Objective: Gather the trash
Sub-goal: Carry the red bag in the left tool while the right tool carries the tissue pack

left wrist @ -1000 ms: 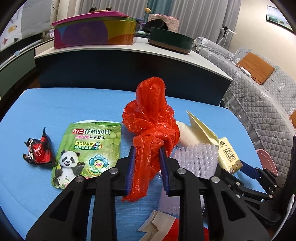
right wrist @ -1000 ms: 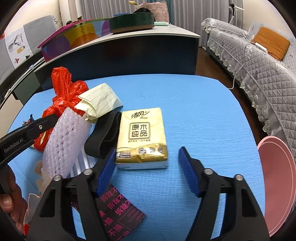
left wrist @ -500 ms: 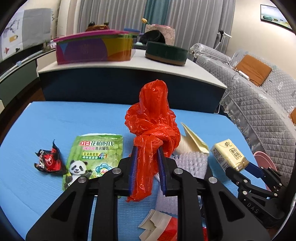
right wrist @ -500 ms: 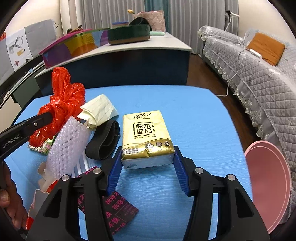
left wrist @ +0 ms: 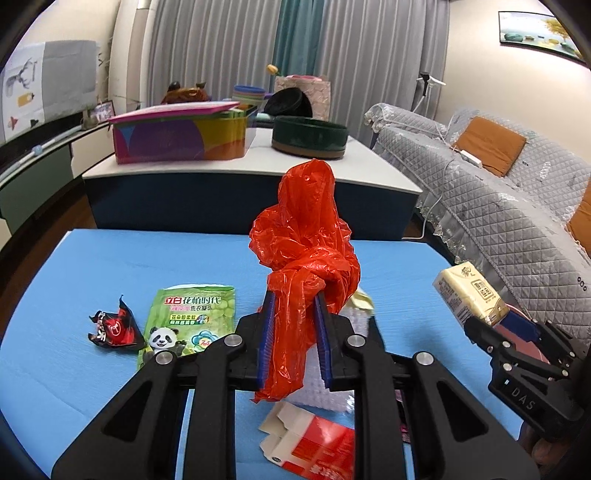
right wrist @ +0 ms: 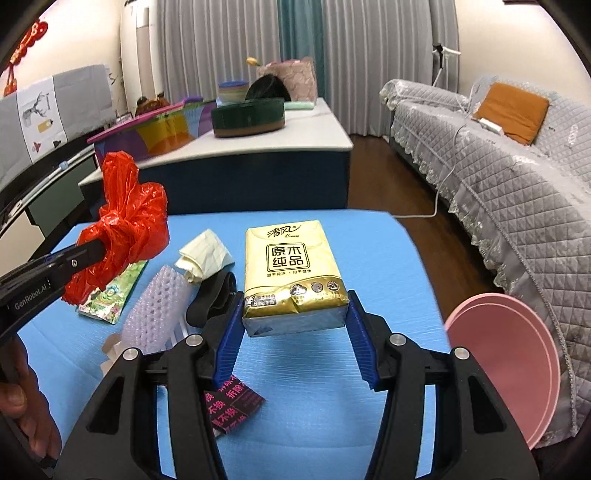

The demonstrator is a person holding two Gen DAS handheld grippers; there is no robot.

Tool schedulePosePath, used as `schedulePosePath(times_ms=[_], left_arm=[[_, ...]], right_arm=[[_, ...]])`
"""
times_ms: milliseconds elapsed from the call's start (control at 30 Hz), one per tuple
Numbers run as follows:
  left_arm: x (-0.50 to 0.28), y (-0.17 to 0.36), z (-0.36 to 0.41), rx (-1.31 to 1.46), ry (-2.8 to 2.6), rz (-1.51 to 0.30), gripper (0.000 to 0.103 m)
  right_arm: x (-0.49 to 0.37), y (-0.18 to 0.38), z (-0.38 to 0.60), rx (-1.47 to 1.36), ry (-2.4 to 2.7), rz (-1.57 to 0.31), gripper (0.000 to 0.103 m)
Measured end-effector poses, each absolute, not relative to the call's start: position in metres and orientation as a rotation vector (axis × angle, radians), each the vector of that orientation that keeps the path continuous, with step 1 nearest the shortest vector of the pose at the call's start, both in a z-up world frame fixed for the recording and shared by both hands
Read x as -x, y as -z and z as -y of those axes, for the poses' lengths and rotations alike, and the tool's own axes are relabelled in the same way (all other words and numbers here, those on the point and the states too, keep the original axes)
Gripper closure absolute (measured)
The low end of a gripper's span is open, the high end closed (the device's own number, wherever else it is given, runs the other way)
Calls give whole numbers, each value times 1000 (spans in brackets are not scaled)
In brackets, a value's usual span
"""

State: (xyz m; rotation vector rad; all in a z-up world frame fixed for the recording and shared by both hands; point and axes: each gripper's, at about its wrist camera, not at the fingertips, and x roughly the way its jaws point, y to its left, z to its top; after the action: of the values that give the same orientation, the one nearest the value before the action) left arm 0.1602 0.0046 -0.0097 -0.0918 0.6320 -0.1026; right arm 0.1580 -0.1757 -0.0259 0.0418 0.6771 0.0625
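Long grey curtains (left wrist: 354,66) w/ a teal strip cover the back wall. A big counter (left wrist: 258,166) w/ a white top & dark blue sides stands in the middle of the room. A grey quilted sofa (right wrist: 498,155) w/ an orange cushion (right wrist: 513,110) runs along the right side. The floor (right wrist: 399,177) is dark brown wood. A picture (left wrist: 539,33) hangs on the cream wall, top right.

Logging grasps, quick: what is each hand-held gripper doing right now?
Left hand-held gripper: closed on the red plastic bag.
Right hand-held gripper: closed on the yellow tissue pack, lifted off the blue table.
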Motion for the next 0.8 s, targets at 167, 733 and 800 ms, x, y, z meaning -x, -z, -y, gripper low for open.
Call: schedulePosePath(times_ms=[167, 733, 800], left_arm=[[-149, 0, 5, 86, 119, -611, 83], [-122, -18, 46, 63, 189, -569, 83], [-121, -19, 51, 59, 197, -565, 83]], right_arm=[[-144, 15, 186, -44, -44, -647, 50], [-101, -14, 230, -71, 14, -581, 50], [-97, -17, 238, -80, 27, -576, 50]])
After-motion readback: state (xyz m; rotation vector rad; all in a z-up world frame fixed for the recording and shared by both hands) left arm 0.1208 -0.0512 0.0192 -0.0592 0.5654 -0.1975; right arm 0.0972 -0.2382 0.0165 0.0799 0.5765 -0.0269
